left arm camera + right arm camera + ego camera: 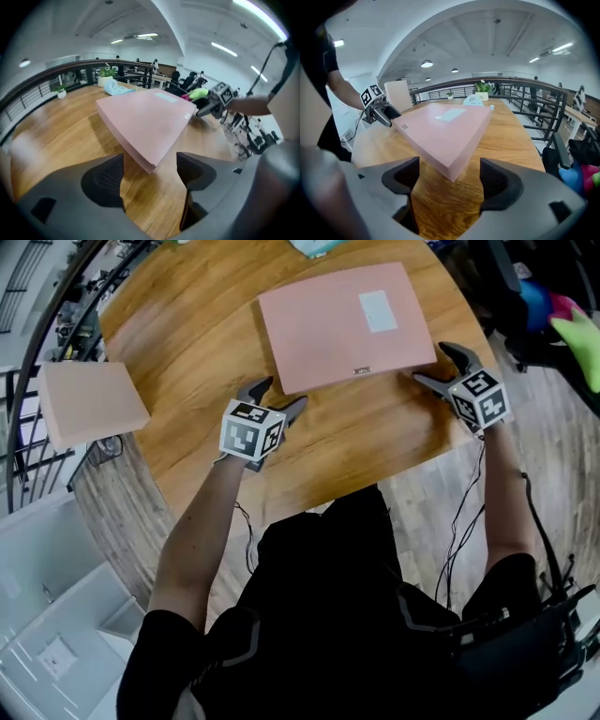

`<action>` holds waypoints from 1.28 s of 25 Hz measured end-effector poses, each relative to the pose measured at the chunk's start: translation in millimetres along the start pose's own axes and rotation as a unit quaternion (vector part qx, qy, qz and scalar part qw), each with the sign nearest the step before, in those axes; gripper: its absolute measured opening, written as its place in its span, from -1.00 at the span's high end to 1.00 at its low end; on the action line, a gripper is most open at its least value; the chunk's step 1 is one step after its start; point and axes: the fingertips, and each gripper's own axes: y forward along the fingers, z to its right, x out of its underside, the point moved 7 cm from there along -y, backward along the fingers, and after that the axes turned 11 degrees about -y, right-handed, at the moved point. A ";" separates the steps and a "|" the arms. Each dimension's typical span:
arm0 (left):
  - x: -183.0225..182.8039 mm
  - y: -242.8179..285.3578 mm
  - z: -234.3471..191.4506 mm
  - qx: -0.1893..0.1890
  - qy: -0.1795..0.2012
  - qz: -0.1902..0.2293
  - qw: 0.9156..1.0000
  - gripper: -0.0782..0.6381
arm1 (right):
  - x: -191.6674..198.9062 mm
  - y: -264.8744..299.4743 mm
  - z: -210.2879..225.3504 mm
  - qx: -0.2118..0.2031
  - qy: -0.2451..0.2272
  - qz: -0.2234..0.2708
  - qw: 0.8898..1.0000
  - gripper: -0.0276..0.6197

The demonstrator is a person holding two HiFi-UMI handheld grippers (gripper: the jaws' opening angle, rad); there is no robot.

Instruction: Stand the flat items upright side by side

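At the near edge of the round table, the left gripper and right gripper both stand wide and hold nothing. Each is aimed at 1 near corner of the pink box, which sits just ahead of the pads, untouched. The box lies flat at mid-table. A 2-corner approach probably lets both grippers tip it upright together. Farther left, off the table, a 2nd flat item lies well apart, presumably the next to stand beside it.
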 end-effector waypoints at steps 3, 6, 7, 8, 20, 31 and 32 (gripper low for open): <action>1.5 11.6 1.1 -0.030 0.045 -0.015 0.998 -0.19 | 3.0 7.5 0.1 -0.009 -0.017 -0.011 1.000 -0.33; -1.0 17.9 4.4 -0.047 0.078 -0.024 0.996 -0.19 | 0.2 13.3 1.5 -0.008 -0.042 -0.021 0.999 -0.33; -2.4 18.6 6.0 -0.054 0.098 -0.028 0.993 -0.19 | -1.9 14.9 1.3 -0.008 -0.052 -0.024 0.998 -0.33; -3.6 19.0 7.5 -0.059 0.116 -0.034 0.991 -0.19 | -4.0 16.2 0.1 -0.009 -0.061 -0.026 0.998 -0.32; 2.2 18.9 2.3 -0.045 0.044 -0.043 0.997 -0.19 | -24.8 14.2 -14.4 -0.009 -0.092 -0.054 0.994 -0.14; 26.8 4.5 -6.7 -0.025 -0.030 -0.051 0.998 -0.19 | -118.7 -16.9 -41.9 0.040 -0.233 -0.090 0.968 -0.13; 27.1 4.0 -7.5 -0.017 -0.043 -0.053 0.998 -0.19 | -129.2 -20.0 -44.5 0.045 -0.249 -0.095 0.963 -0.14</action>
